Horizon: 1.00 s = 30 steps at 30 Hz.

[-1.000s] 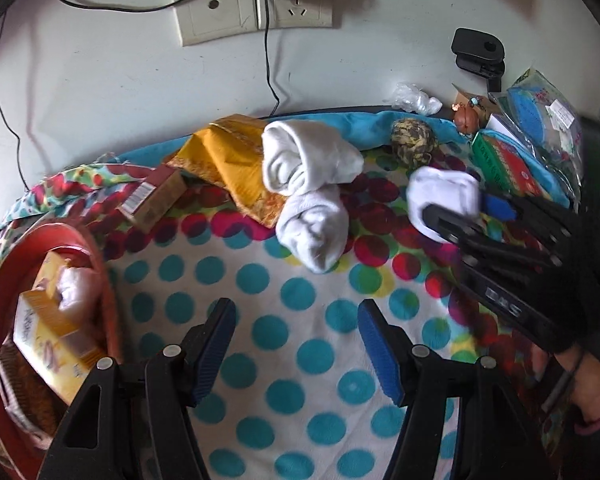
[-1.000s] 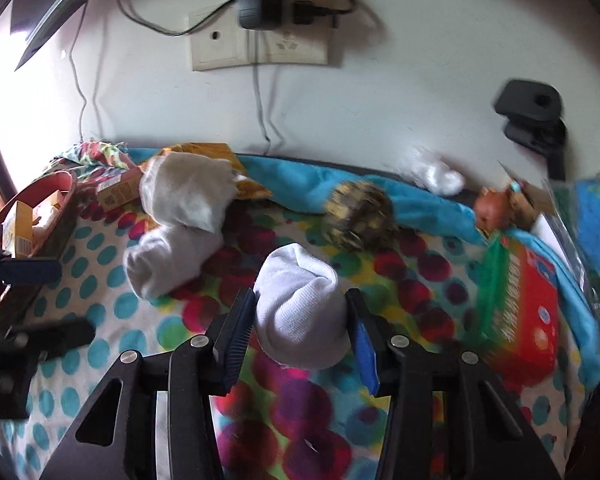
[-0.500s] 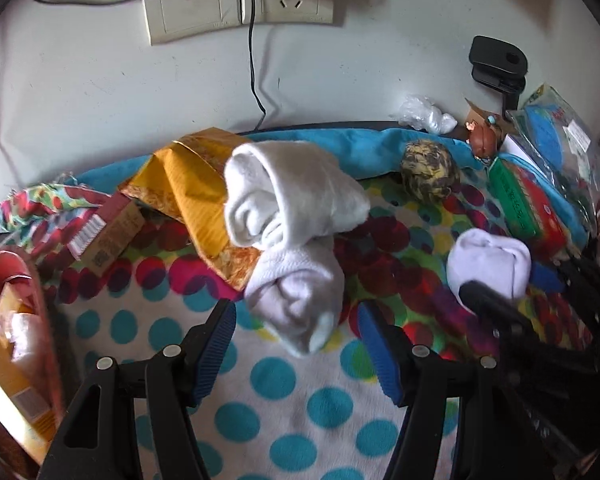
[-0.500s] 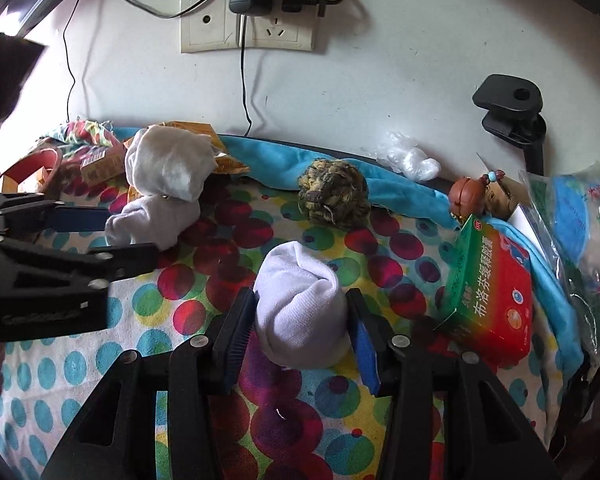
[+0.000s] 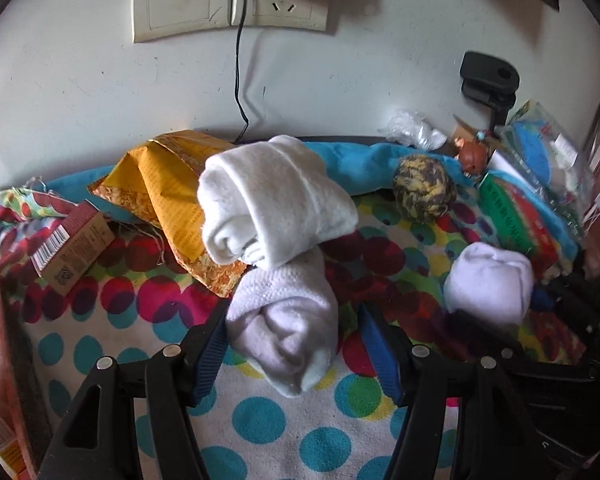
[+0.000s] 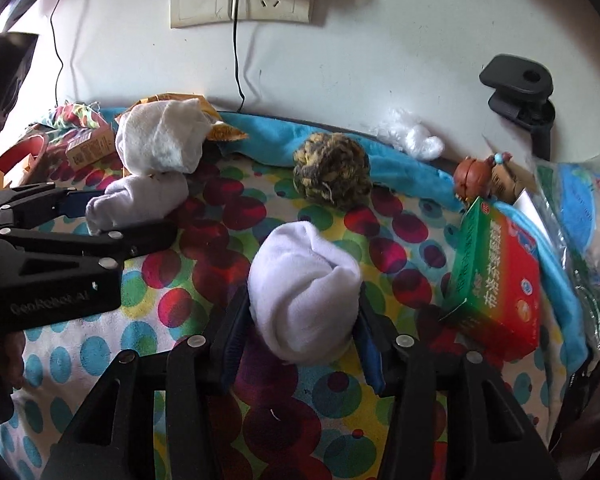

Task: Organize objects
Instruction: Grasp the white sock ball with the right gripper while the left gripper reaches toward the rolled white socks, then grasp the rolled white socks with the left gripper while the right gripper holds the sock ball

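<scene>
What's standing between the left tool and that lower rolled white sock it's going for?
Nothing visible. The lower rolled sock already sits between the open fingers of the left tool; a bigger white roll rests on its far end.

Left tool (image 5: 292, 356): low over polka-dot cloth, black fingers with blue pads (image 5: 210, 354) spread wide, straddling rolled white sock, left pad touching it, right pad apart. Right tool (image 6: 298, 340): fingers pointing toward wall, blue pads (image 6: 368, 350) pressed on both sides of rolled white sock, gripping it. Left tool seen side-on at left edge of right wrist view.
</scene>
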Tool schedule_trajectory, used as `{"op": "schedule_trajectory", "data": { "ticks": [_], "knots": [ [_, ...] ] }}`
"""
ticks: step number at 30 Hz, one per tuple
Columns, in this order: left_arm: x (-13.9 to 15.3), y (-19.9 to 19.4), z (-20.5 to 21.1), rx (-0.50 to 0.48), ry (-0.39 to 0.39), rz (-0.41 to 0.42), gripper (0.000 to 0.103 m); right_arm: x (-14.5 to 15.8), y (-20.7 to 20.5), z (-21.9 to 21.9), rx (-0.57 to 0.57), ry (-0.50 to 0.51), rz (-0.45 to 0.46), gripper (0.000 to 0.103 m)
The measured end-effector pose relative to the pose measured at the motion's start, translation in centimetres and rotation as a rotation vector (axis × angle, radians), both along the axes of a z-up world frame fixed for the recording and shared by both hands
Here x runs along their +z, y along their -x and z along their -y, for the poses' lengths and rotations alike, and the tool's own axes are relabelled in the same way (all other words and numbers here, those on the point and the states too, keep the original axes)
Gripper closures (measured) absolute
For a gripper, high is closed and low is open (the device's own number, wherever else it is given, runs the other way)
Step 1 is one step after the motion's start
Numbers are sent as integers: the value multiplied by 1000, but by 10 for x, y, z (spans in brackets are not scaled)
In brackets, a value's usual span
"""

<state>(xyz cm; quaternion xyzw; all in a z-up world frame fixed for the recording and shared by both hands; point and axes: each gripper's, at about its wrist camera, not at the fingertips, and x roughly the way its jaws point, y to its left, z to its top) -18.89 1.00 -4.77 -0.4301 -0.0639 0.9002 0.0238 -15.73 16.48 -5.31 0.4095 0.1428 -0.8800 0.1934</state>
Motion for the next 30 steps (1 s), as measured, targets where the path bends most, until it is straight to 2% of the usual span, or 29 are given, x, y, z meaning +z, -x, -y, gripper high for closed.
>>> {"op": "schedule_trajectory", "data": {
  "ticks": [2,8,11,13,15,17,20,21,23,25,26,27,30],
  "knots": [
    [-1,-1,1,3,-8,-5,38,-1,-1,1,0,-8,-2,57],
    [-3,1,-14,4,104,12,38,-1,-3,1,-2,-15,-5,55],
    [-4,1,-15,6,115,11,36,-3,-2,0,-8,-24,-8,53],
    [-4,2,-12,18,111,13,36,-3,-1,0,-15,-29,-10,49],
    [-3,1,-11,24,115,14,36,-4,1,-4,-44,-36,-10,36],
    [-2,1,-14,25,131,11,36,-5,4,-8,-62,-21,7,30],
    [-1,0,-14,25,137,10,36,-7,13,-21,-72,59,65,27],
    [-1,0,-14,24,134,10,36,-7,13,-20,-76,55,63,27],
    [0,-1,-14,24,133,9,38,-6,9,-15,-74,27,41,28],
    [0,-2,-16,33,154,4,41,-4,3,-9,-53,9,14,45],
    [1,-3,-18,32,162,-2,54,-3,1,-5,-40,-2,1,55],
    [2,-4,-19,30,168,-11,59,-2,-3,-2,-26,-16,-14,58],
    [5,-7,-18,23,154,-33,62,-2,-6,2,-19,-29,-33,59]
  ]
}}
